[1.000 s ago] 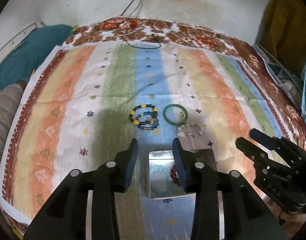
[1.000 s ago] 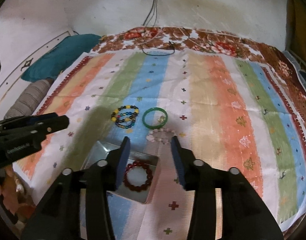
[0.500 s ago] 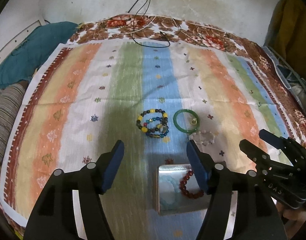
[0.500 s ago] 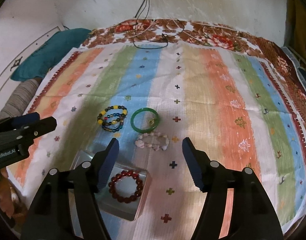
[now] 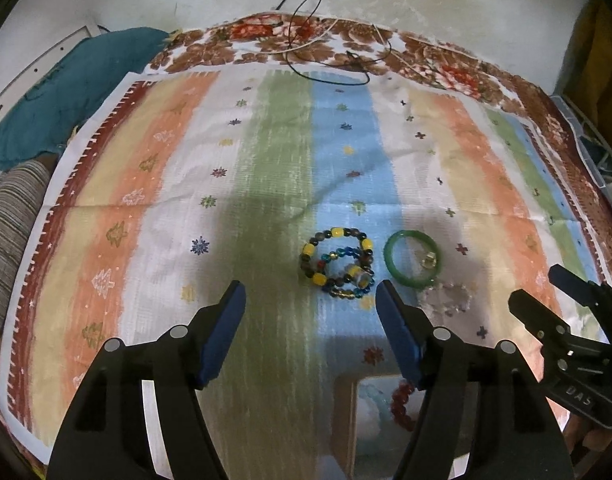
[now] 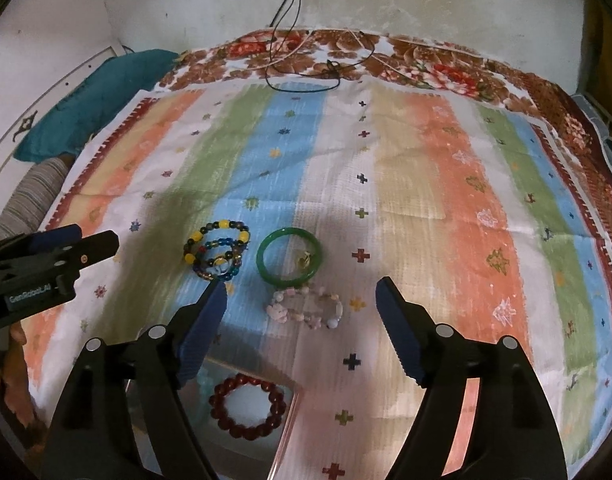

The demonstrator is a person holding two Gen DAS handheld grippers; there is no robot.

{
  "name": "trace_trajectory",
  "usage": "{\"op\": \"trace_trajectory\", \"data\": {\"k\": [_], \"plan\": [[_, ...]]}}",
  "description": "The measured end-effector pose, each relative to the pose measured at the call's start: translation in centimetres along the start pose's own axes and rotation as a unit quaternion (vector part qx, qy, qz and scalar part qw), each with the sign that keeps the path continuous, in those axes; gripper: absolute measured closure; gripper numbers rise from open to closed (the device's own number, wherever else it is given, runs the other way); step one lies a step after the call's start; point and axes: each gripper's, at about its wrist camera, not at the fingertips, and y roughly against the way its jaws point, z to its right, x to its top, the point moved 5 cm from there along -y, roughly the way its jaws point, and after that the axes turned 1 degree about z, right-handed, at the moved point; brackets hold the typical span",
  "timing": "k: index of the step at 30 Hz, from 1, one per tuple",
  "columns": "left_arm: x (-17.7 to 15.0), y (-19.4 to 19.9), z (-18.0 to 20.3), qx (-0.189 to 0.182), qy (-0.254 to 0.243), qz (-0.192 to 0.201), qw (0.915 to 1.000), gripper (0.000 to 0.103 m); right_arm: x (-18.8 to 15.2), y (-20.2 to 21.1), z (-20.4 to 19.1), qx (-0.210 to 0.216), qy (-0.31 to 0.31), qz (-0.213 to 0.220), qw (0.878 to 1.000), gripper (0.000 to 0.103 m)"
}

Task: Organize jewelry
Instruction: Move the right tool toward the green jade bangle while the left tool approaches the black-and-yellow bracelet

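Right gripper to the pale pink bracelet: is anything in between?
Nothing visible. The right gripper is open and empty, and the pale pink bracelet lies on bare cloth just ahead, between its fingers; the green bangle sits beyond.

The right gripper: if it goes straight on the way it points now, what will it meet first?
Probably the pale pink and white beaded bracelet, lying on the striped cloth between the open right gripper's fingers. The green bangle lies just beyond it. Depth is hard to judge.
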Motion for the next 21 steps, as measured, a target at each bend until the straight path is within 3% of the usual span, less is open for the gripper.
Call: {"op": "trace_trajectory", "data": {"k": [21], "plan": [[1.5, -6.0, -1.1, 0.015, 0.009, -0.032, 0.9993, 0.035, 1.4, -4.8, 0.6, -0.011, -0.006, -0.024, 1.000, 0.021]]}}
